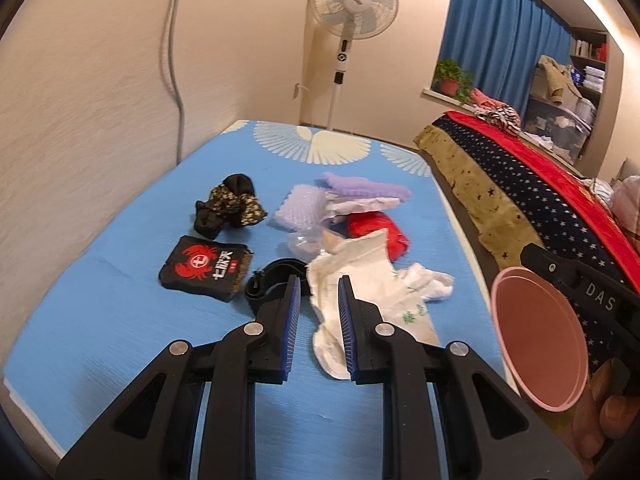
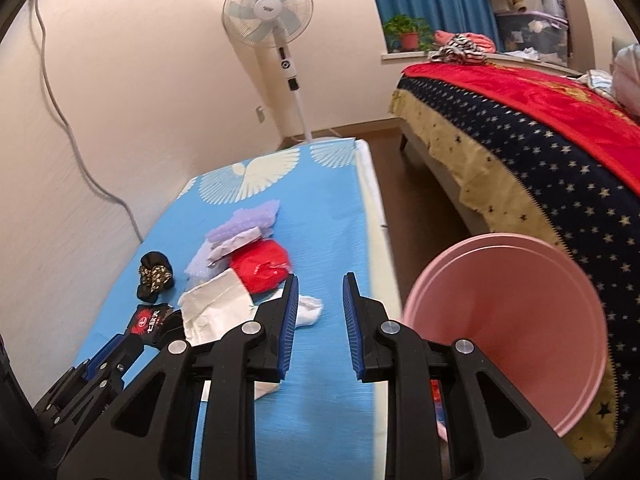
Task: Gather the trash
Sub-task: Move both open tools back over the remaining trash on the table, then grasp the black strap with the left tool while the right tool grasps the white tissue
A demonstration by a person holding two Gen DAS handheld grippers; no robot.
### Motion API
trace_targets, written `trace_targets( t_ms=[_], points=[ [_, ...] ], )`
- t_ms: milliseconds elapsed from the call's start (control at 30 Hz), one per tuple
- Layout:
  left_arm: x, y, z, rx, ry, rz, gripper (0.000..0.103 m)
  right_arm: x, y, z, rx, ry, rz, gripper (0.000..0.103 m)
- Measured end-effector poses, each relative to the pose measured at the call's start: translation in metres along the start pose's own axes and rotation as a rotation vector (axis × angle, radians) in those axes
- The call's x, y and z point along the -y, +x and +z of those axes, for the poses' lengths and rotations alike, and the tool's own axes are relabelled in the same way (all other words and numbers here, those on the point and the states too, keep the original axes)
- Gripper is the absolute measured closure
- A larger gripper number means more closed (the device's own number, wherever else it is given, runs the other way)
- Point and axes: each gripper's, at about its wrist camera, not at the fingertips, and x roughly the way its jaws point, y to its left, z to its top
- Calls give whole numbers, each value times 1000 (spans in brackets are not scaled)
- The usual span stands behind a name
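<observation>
White wrapper (image 1: 352,280) lies on blue worktop (image 1: 120,320), left of pink bin (image 2: 508,320). Left gripper (image 1: 319,320) fingers half open, straddling it, empty. Right gripper (image 2: 320,320) likewise empty. Risk: thin wrapper slips, snagging neighbouring red bag (image 2: 262,266).

The left gripper (image 1: 319,294) hung with its jaws apart over a blue table cover (image 1: 120,320), crumpled white paper (image 1: 356,280) lying between them. Farther off lay a black crab-printed packet (image 1: 206,268), a red wrapper (image 1: 378,232) and purple foam (image 1: 362,188). A pink bin (image 1: 540,340) stood at the right.
</observation>
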Motion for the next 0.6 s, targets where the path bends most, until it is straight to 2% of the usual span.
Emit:
trace_targets(
  t_ms=[333, 500, 600],
  points=[
    [-25, 29, 6, -37, -42, 79, 83, -12, 41, -7, -82, 30, 61, 78],
    [-32, 40, 5, -68, -72, 80, 83, -25, 60, -13, -131, 18, 88, 78],
    [-36, 46, 5, -86, -83, 76, 83, -27, 71, -17, -169, 37, 81, 75]
  ],
)
